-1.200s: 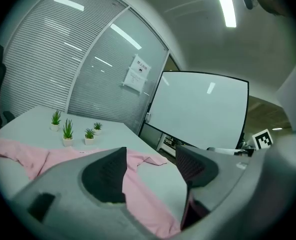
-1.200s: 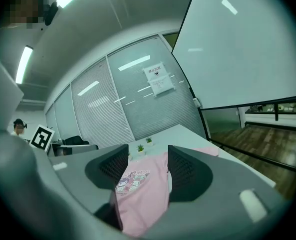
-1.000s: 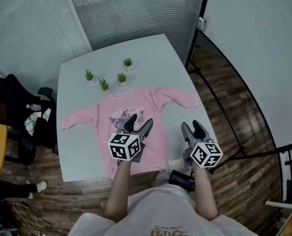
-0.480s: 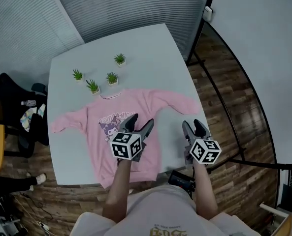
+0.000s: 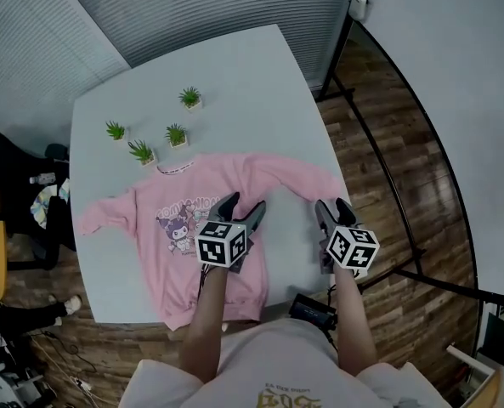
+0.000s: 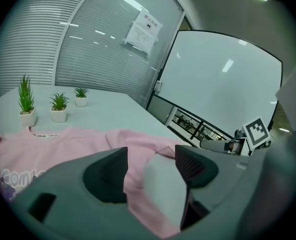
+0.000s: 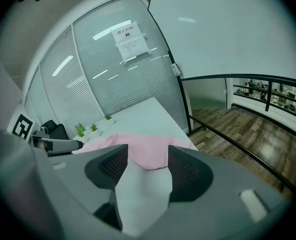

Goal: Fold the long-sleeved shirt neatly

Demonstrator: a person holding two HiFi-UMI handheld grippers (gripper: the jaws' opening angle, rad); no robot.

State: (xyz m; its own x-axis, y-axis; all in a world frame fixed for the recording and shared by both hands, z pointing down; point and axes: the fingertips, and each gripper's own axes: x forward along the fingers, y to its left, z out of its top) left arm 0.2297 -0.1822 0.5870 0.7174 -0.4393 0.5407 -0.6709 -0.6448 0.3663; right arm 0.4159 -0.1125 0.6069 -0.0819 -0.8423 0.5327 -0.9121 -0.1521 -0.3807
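1. the pink long-sleeved sweatshirt (image 5: 171,266) lies flat and face up on the white counter (image 5: 235,75). its cartoon print shows, the collar points to the far side, the hem sits at the near edge, and both sleeves are spread out sideways.
2. it looks like soft, light knit. it should go limp when lifted, drag across the counter and wrinkle easily, but it is not fragile. the best holds are probably thin edges: a cuff, a shoulder seam or a hem corner.
3. the sleeve on the person's right (image 5: 307,175) slants toward the counter's right edge and looks the likeliest first hold.
4. the left tool (image 5: 243,206) hovers over the right side of the sweatshirt's body. its jaws stand wide apart with nothing gripped, and only fabric and bare counter show below the gap.
5. the right tool (image 5: 333,206) hangs over bare counter just on the near side of that sleeve. it is also wide open and empty, with the sleeve's end lying ahead of it.
6. four small potted plants (image 5: 176,134) stand beyond the collar, the nearest close to it, so folds should stay on the near side.
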